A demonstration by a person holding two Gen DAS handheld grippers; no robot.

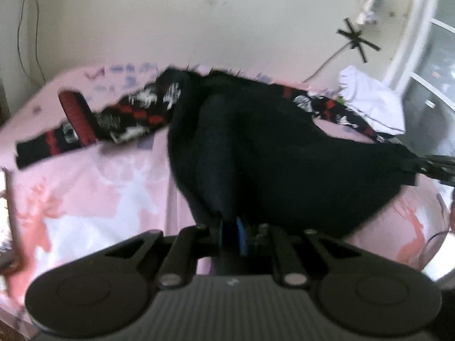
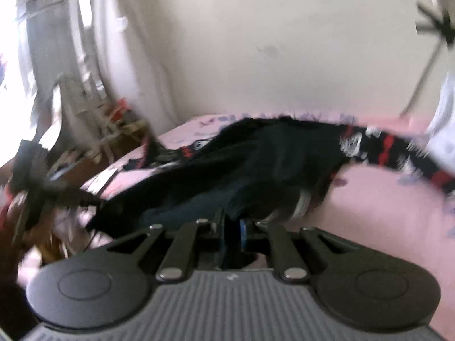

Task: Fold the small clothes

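A black garment (image 1: 270,147) with red, white and black patterned sleeves (image 1: 128,113) lies partly lifted over a pink printed bedsheet (image 1: 85,199). In the left wrist view my left gripper (image 1: 230,224) is shut on a fold of its black cloth. The cloth stretches right to a blurred dark shape (image 1: 438,167), which looks like my other gripper. In the right wrist view my right gripper (image 2: 231,224) is shut on the black garment (image 2: 270,156), whose patterned sleeve (image 2: 384,150) trails right. The fingertips of both are buried in cloth.
A white cloth (image 1: 369,99) is heaped at the bed's far right by a white-framed window (image 1: 421,56). A cream wall (image 1: 199,14) runs behind the bed. Cluttered shelves (image 2: 113,119) stand off the bed's left side in the right wrist view.
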